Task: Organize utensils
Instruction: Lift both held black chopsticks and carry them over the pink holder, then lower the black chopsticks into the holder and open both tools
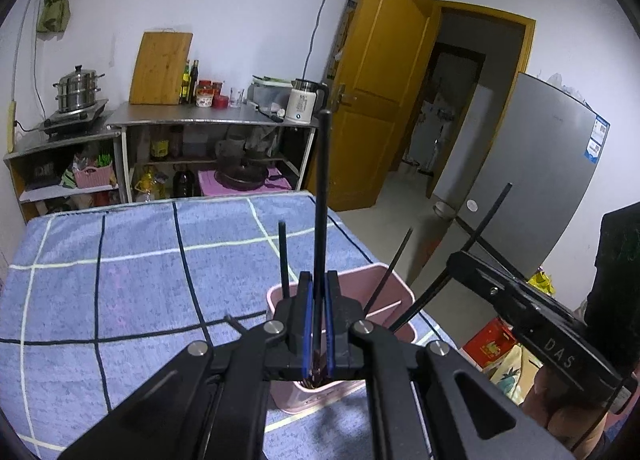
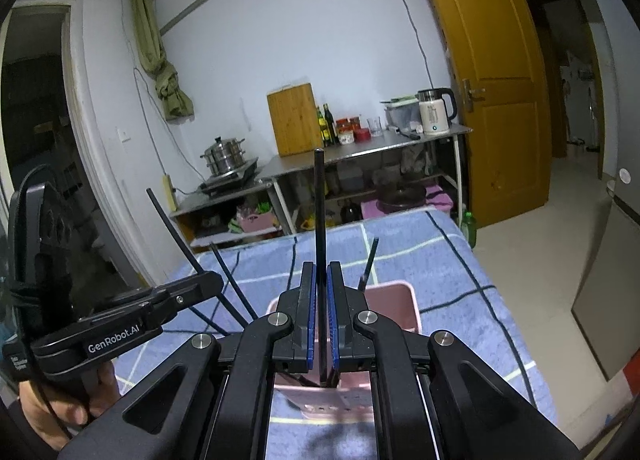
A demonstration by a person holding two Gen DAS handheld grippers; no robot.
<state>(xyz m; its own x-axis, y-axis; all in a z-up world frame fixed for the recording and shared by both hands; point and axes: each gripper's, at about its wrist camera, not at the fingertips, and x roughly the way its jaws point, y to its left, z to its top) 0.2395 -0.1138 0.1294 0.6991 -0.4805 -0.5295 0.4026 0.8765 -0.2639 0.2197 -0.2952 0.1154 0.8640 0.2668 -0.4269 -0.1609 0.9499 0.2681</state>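
My left gripper (image 1: 319, 324) is clenched on 1 black chopstick (image 1: 321, 195), held upright over the pink holder (image 1: 394, 292). My right gripper (image 2: 321, 320) is clenched on another black chopstick (image 2: 319, 219), also above the pink holder (image 2: 404, 300). The holder sits near the corner of the blue checked bed cover (image 1: 120, 280), with several chopsticks already leaning out of it.

Risks, as I judge them:
- both grippers crowd 1 small opening, so they could knock each other or the leaning sticks
- a push on the rim could tip the light holder on the soft cover, off the near edge
- thin sticks could swivel between the pads and miss the opening
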